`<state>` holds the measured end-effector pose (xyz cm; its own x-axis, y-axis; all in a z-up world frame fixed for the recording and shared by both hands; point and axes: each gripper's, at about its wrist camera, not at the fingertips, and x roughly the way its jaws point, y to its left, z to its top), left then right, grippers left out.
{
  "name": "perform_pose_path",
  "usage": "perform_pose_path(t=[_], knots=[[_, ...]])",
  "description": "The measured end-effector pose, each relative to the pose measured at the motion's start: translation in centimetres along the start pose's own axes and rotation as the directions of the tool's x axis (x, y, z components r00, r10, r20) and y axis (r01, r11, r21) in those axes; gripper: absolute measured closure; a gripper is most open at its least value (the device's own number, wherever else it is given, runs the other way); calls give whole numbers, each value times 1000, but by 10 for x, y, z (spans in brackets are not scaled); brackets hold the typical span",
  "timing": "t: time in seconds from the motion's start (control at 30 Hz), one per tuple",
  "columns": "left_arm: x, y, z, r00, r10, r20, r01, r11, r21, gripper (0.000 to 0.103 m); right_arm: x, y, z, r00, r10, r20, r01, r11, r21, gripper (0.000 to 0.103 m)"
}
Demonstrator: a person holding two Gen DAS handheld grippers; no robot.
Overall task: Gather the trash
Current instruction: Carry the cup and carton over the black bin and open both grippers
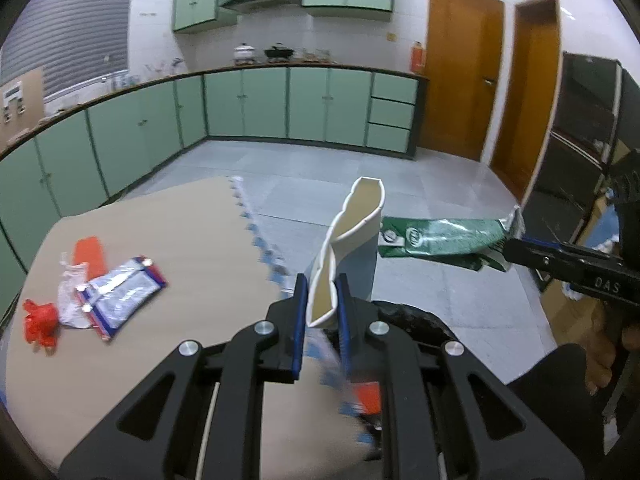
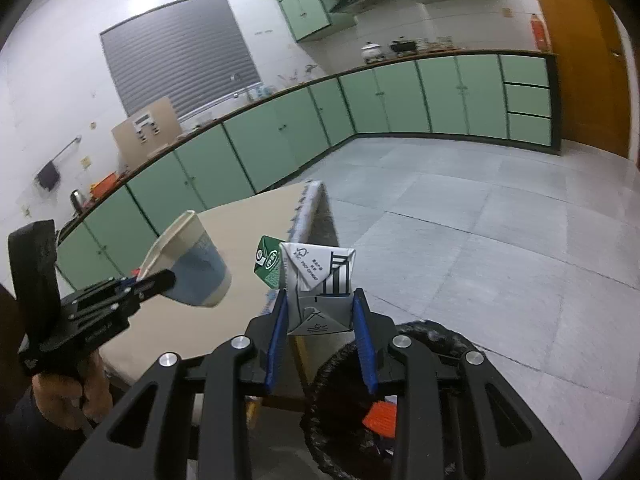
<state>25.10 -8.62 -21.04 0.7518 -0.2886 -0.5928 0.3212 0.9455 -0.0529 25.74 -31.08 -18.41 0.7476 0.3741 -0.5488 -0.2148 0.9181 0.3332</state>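
Green-cabinet kitchen, beige table; left gripper pinches a squashed paper cup; right gripper clamps a flattened green carton at three o'clock.

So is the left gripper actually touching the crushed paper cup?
Touching. In the left wrist view the left gripper has both blue pads pressed against the flattened paper cup, pinching its rim shut.

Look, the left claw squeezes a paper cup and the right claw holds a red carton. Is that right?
Not quite. The carton in the right claw is green and white, not red, as the left wrist view shows. The left claw does squeeze the paper cup.
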Motion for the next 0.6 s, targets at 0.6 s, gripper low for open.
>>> perform_pose_path(t=[0.6], knots=[[64,-73,-30,985,-52,-164,68,993,93,90,27,-53,-35,987,-121,-107,130,988,80,72]])
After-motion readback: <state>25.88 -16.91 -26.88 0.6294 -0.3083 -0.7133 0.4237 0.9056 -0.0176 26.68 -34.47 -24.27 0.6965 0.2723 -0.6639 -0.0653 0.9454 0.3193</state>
